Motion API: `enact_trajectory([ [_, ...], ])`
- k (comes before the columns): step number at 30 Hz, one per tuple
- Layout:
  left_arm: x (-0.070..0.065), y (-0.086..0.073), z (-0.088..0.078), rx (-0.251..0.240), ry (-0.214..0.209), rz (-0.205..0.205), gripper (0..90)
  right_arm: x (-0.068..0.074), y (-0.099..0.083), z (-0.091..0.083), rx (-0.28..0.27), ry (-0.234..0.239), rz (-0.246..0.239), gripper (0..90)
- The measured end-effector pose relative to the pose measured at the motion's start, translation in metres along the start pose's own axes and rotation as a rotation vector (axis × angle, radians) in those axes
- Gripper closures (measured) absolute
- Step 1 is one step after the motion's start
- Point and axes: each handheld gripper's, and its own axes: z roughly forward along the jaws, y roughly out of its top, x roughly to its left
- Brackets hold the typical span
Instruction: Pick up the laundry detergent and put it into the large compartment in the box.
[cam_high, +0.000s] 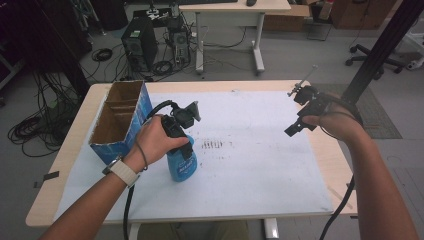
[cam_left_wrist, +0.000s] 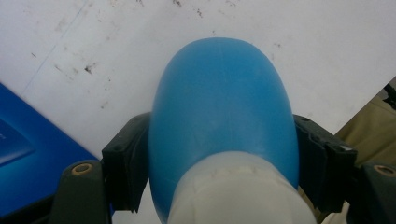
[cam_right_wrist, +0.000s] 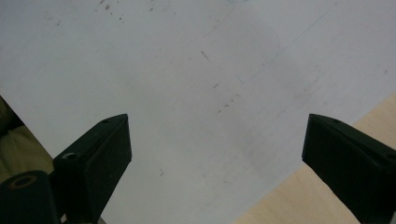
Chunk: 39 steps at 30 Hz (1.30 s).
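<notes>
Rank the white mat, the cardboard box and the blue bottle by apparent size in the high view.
1. white mat
2. cardboard box
3. blue bottle, partly hidden by the hand and the left gripper, whose jaws clamp it.

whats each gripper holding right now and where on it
The left gripper clamps the blue spray bottle by its upper body, just below the white neck. The right gripper holds nothing, its jaws wide apart above the white mat.

bottle (cam_high: 181, 162) on sheet (cam_high: 260, 170) | box (cam_high: 120, 120) just left of bottle | sheet on table (cam_high: 70, 150)
</notes>
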Motion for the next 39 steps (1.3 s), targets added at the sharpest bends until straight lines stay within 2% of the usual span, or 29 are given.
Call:
enact_trajectory([
  [9,0.001,-0.0003,-0.0003,-0.005,0.006,0.001,36.6,-0.0006,-0.001,0.0005,-0.001,0.0,0.004,8.4],
  [31,-0.0001,0.0008,-0.0017,-0.001,0.021,-0.013,37.4,-0.0006,-0.0014,0.0011,-0.001,0.001,0.006,8.4],
  [39,-0.0003,0.0001,-0.0096,-0.002,0.025,-0.019,37.4,0.0002,-0.0009,0.001,-0.001,0.002,0.003,8.4],
])
